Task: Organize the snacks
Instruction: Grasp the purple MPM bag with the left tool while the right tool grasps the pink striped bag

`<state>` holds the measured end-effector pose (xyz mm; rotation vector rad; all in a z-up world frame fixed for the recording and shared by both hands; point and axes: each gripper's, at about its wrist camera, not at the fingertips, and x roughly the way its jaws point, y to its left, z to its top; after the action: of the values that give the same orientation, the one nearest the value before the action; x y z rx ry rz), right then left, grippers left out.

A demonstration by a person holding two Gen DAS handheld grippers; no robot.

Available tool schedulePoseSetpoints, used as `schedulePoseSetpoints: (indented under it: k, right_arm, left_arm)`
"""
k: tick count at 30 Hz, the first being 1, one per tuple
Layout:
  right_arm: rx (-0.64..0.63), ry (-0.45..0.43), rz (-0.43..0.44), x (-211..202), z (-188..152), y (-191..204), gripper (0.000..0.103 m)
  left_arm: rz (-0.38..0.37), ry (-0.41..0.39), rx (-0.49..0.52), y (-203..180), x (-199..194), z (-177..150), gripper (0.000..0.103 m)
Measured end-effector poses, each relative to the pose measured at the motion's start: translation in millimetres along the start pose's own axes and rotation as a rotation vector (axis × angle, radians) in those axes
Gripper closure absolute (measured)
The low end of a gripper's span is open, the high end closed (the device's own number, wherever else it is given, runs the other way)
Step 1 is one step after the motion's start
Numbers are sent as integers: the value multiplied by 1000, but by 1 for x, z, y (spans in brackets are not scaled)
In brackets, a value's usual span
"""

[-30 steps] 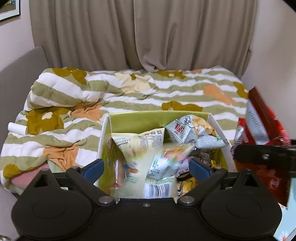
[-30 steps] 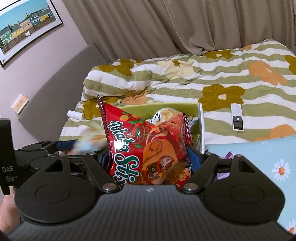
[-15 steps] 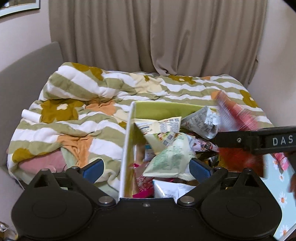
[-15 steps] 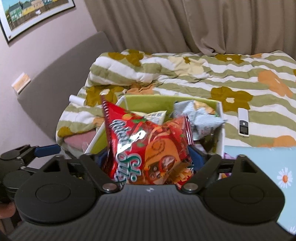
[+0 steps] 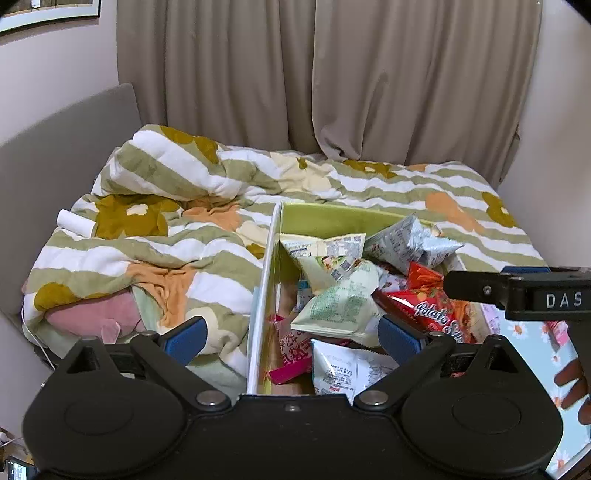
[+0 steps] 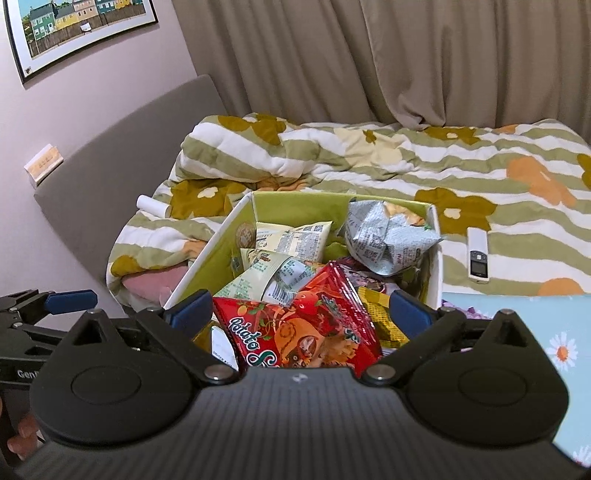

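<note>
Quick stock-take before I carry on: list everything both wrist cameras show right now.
box: 1, white outside, green inside, on the bed, full of snacks
red bag: 1, red, on top of the pile at the box's near side
silver bag: 1, silver-grey, crumpled, far right corner of the box
pale green bags: at least 2, middle of the box
other snacks: several, partly buried, count unclear
duvet: 1, green-white striped with flowers, on the bed
remote: 1, white, on the duvet right of the box
white roll: 1, duvet's left edge
curtain: beige, behind the bed
picture: 1, framed, left wall
left hand-held gripper: open, empty
right hand-held gripper: open, above the red bag
</note>
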<state>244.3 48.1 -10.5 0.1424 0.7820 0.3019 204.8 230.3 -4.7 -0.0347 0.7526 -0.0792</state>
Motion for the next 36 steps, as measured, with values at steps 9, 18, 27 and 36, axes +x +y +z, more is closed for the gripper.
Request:
schedulePoseSetpoints:
  k: [9,18,27,36]
  right_arm:
    - [-3,-54,-20,-45,0,-24,0]
    - [39,-118,-83,-97,6,-105,0]
    - [125,-128,-195,-126,7,-212,0]
    - [126,-65,-285,-109,-16,-314,0]
  left_arm:
    - [-2,-56,-22,-29,-27,6,2]
    - [-49,-127,7,-109,-45,17,0]
    - [-97,-91,96,-213,-10,14,0]
    - [19,-36,153,-299,67,-10,0]
